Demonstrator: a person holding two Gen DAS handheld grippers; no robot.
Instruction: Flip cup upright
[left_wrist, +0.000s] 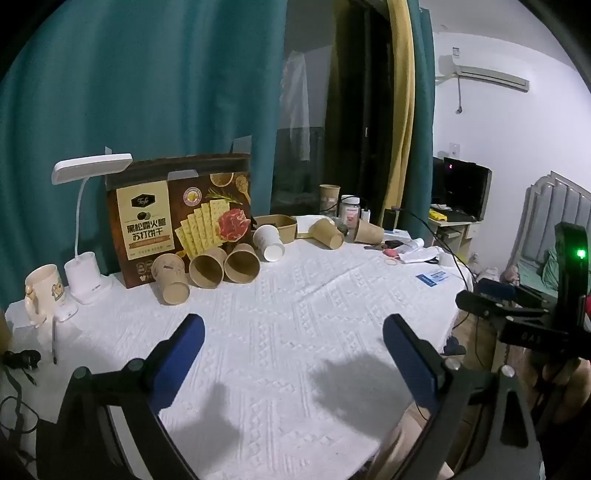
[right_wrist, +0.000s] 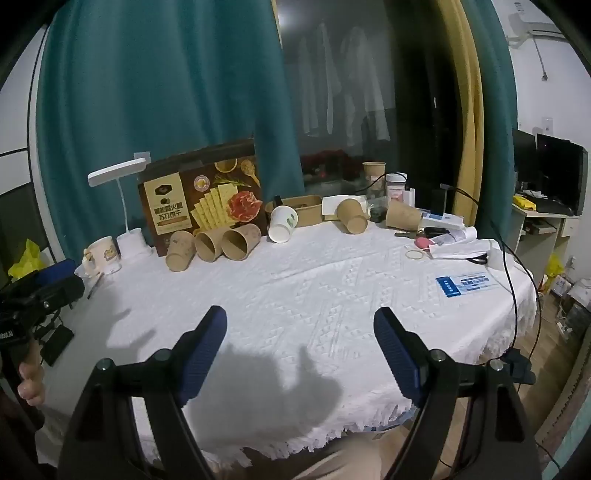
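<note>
Both the left tongs (left_wrist: 293, 330) and right tongs (right_wrist: 300, 323) are held wide and empty at lower frame; paper cups (left_wrist: 206, 266) are seen lying tipped on the bench (left_wrist: 295, 295) at centre left, beside a cracker box (left_wrist: 177, 218).

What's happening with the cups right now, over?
Left gripper open, right gripper open, both empty. Tipped paper cups untouched by cracker box. Path clear.

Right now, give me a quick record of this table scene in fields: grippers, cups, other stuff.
left gripper: open, holding nothing
right gripper: open, holding nothing
brown paper cups: several lying on their sides
white paper cup: on its side
cracker box: standing behind the cups
desk lamp: left of the box
tablecloth: white
</note>
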